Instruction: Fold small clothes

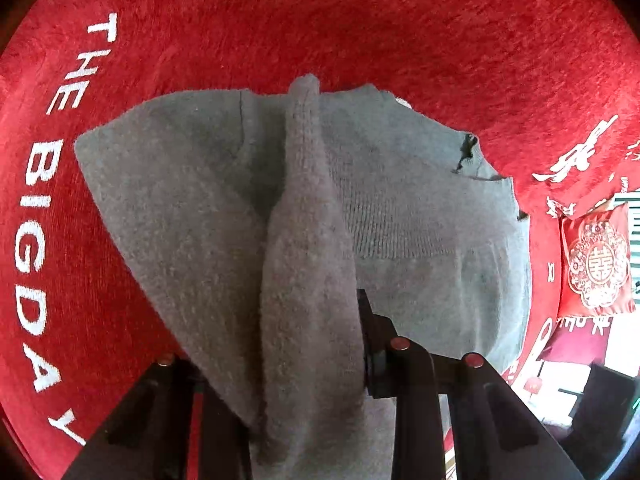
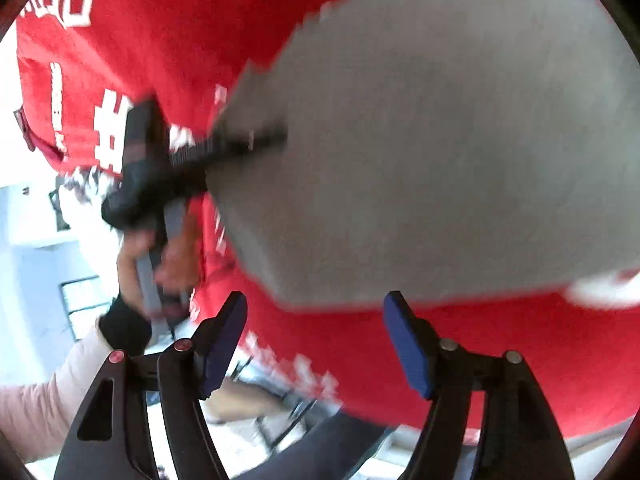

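Observation:
A small grey knitted garment lies on a red plush cloth. My left gripper is shut on a fold of the grey garment, lifting a ridge of fabric that hides the left finger and drapes toward the camera. In the blurred right wrist view the grey garment fills the upper right, and the left gripper grips its left edge, held by a hand. My right gripper is open and empty, its blue pads just short of the garment's near edge.
The red cloth carries white lettering "THE BIG DAY" on the left. A red embroidered cushion stands at the right. The table edge and a bright room floor show at the left of the right wrist view.

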`<state>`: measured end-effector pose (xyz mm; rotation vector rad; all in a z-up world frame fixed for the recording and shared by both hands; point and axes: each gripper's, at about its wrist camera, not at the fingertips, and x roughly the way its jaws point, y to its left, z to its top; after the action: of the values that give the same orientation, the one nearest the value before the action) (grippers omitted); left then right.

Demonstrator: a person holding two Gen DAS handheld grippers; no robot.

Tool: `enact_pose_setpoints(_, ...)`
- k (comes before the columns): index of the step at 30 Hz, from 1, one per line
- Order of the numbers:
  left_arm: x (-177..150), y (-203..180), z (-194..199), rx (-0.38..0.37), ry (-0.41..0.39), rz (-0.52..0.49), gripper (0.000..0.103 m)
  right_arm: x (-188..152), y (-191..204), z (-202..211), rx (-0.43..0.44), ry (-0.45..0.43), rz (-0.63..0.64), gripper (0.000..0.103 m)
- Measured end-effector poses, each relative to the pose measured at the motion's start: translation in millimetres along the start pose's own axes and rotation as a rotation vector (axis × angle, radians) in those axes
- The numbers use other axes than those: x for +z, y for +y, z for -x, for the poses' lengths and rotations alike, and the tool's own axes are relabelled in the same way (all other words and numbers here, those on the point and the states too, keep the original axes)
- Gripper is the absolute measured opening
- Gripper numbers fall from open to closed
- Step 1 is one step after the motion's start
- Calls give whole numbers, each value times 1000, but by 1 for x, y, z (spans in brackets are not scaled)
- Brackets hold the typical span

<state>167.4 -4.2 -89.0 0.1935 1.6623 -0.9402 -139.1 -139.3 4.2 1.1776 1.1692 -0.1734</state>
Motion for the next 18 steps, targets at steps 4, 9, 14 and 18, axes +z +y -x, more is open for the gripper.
enact_pose_setpoints(4,-5,-6,4,50,-25,-38,30,42,-1,2,-138,-113,22,6)
enact_pose_setpoints(9,-5,-24,9,101,-43,-74,26,71,-19,-48,-216,-84,23,3)
enact_pose_setpoints(14,-2,-66,36,32,-85,-117,25,69,-15,-50,-202,-85,51,3)
enact_pose_setpoints(18,3,-130,53,-4,-119,-233,24,72,-31,-41,-74,-63,-17,3)
